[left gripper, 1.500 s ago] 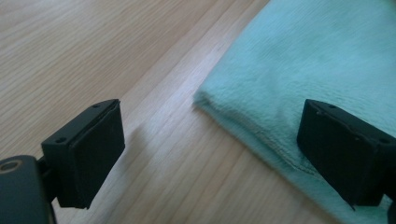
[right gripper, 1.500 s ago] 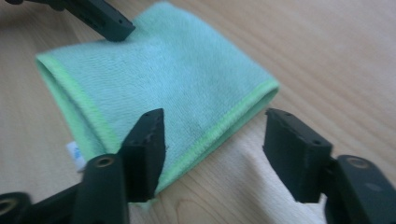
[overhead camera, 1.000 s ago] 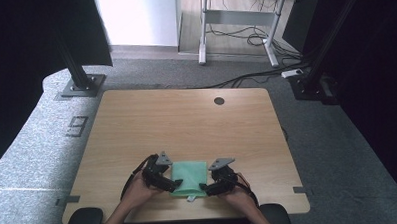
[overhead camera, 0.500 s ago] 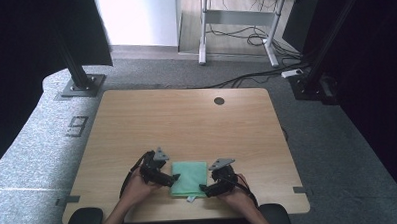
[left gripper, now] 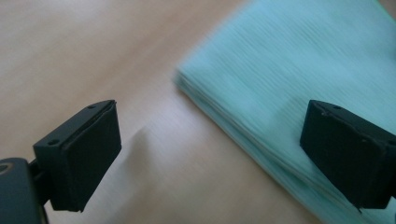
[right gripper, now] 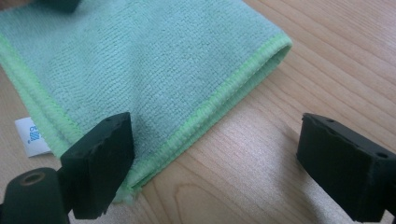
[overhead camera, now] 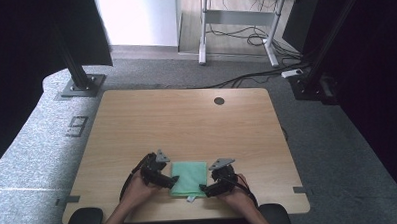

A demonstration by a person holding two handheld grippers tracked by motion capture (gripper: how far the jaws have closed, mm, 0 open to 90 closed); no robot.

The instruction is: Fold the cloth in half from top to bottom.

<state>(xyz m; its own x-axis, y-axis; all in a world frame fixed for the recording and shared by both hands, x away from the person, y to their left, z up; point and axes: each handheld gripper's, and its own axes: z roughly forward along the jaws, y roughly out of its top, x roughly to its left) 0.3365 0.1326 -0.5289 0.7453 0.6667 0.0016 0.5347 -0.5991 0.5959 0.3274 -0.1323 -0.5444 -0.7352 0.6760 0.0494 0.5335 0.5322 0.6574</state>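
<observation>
Folded green microfibre cloth [overhead camera: 189, 178] lies between the grippers; left gripper [overhead camera: 175, 180] at its nine o'clock, right gripper [overhead camera: 203, 190] at four; both jaws wide, empty.

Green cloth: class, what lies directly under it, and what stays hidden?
The cloth lies flat on the wooden table. Its white tag sticks out. Anything between its folded layers is covered.

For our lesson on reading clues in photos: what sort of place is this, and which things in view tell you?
Probably a lab or recording workspace, not a home: a bare wooden table on grey carpet, black frame posts bolted on floor plates, cables trailing under a desk behind, and a folded green cloth set out for handling.
</observation>
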